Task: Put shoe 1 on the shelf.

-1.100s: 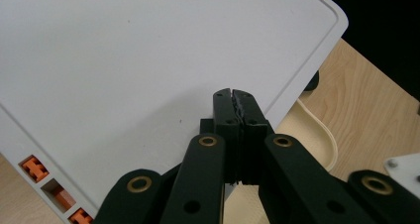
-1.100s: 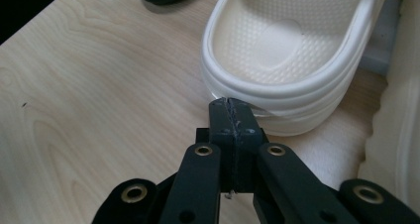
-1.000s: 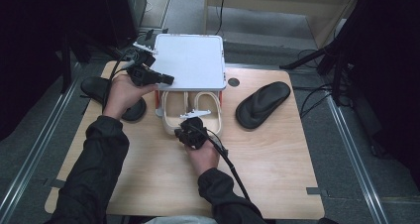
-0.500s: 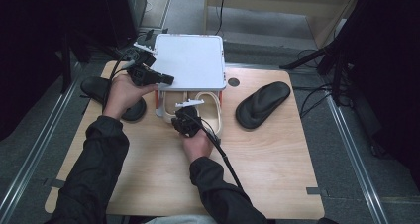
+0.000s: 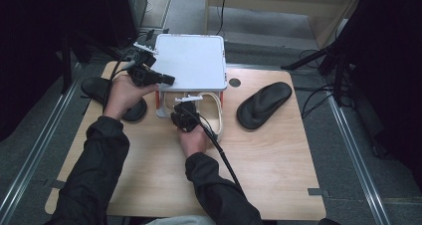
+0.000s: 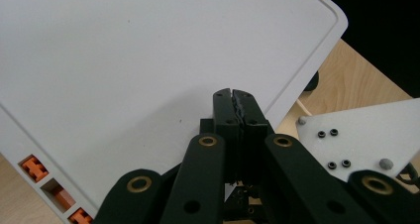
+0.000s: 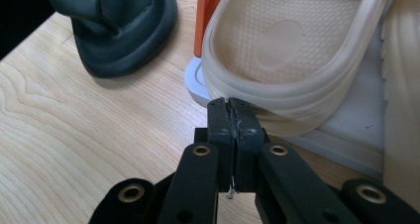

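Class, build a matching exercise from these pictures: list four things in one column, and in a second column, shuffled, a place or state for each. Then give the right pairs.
Things:
1. white rack
2. cream slipper
3. right black slipper
4. right tongs

Places or states:
A. lying alone on the table right of the rack
B. on the rack's lower shelf
C. shut, tips at the slipper's heel
D. top panel under the left tongs

Pairs: 1-D, 2-B, 3-A, 4-C

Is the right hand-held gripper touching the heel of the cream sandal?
Cannot tell. In the right gripper view the shut right hand-held gripper meets the cream sandal at its heel rim, with no gap visible, but overlap could hide one.
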The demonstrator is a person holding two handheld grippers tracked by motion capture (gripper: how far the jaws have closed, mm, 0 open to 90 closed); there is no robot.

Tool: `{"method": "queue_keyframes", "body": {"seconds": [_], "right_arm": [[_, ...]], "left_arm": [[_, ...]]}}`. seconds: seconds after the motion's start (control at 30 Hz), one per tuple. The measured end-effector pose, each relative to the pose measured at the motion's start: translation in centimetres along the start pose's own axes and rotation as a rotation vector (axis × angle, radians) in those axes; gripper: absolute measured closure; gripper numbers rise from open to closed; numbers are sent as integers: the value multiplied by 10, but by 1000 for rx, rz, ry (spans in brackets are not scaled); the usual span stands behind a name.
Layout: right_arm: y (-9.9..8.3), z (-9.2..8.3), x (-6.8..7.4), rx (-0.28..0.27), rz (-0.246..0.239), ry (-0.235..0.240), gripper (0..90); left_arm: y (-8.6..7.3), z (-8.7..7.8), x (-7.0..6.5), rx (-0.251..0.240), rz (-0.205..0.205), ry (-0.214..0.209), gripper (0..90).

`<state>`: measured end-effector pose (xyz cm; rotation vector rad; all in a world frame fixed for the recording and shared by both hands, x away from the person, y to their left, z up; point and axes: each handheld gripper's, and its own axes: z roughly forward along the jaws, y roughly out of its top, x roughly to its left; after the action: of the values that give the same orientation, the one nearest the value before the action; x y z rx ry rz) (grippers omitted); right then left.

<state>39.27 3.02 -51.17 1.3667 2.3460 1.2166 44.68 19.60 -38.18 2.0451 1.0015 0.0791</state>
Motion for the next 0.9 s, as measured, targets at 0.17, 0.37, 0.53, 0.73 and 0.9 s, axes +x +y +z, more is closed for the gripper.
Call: {"method": "queue_keyframes", "body": {"seconds": [0.17, 0.37, 0.53, 0.73, 0.9], "right_arm": [[1, -10, 2, -2, -8, 11, 900], [-6, -37, 9, -14, -53, 38, 900], [-18, -62, 6, -18, -67, 46, 900], [-39, -90, -6, -12, -63, 47, 900], [-56, -108, -17, -3, -77, 28, 900]], "left_arm": [[0, 0, 0, -3, -2, 1, 900], [0, 0, -1, -2, -3, 2, 900], [0, 0, 0, -1, 1, 2, 900], [0, 0, 0, -3, -1, 3, 900], [-1, 0, 0, -5, -1, 1, 899]]}}
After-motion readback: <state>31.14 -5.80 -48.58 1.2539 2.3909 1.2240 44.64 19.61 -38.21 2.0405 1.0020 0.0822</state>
